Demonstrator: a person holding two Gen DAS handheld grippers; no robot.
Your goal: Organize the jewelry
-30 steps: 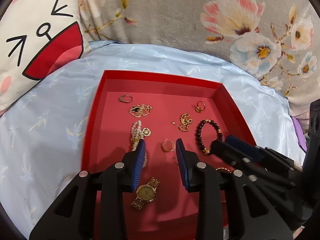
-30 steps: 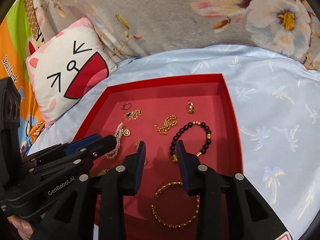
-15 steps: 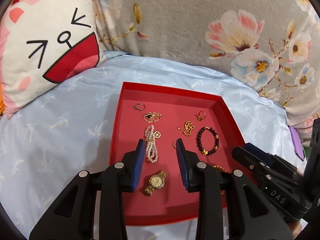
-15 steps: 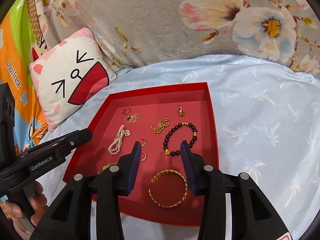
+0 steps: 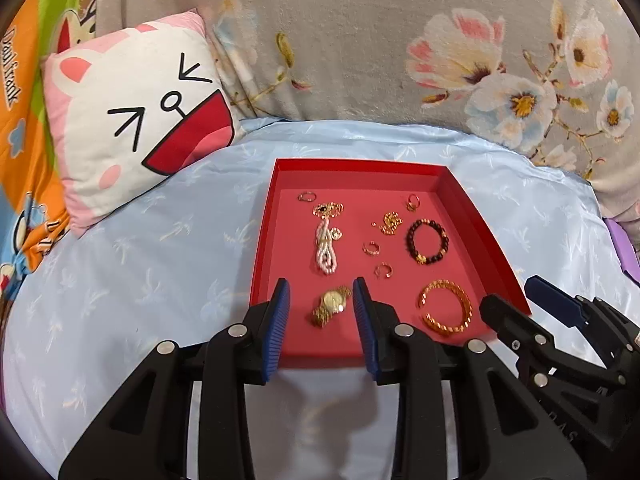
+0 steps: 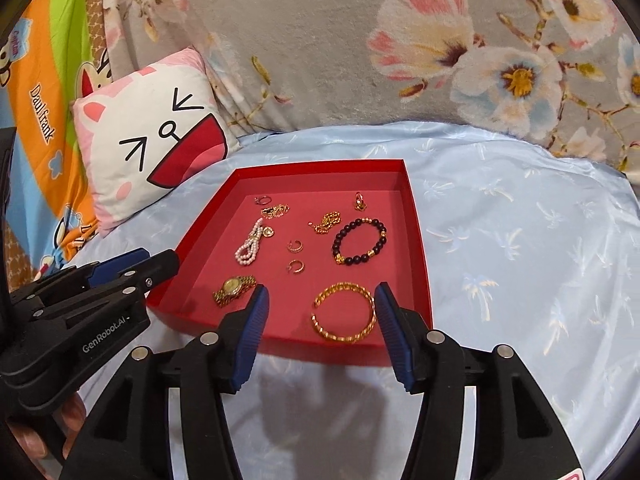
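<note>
A red tray (image 5: 360, 165) (image 6: 320, 166) lies on a light blue sheet. In it are a gold watch (image 5: 330, 306) (image 6: 234, 289), a gold bangle (image 5: 445, 306) (image 6: 344, 312), a dark bead bracelet (image 5: 427, 241) (image 6: 360, 241), a pearl strand (image 5: 326, 250) (image 6: 250, 246), a gold chain (image 5: 390, 222) and small rings. My left gripper (image 5: 320, 287) (image 6: 158, 258) hovers open over the tray's near edge, in line with the watch, holding nothing. My right gripper (image 6: 322, 292) (image 5: 508, 292) hangs above the bangle with its jaws opening and nothing between them.
A cat-face pillow (image 5: 132, 108) leans at the back left against a grey floral blanket (image 5: 360, 40). The blue sheet (image 5: 140, 260) spreads around the tray. A purple thing (image 5: 620, 240) sits at the far right. A person's fingers (image 6: 68, 420) hold the left gripper's handle.
Both grippers have drawn back and up from the tray's floor, so the whole tray now shows. The right jaws have spread wider; the left jaws look the same.
</note>
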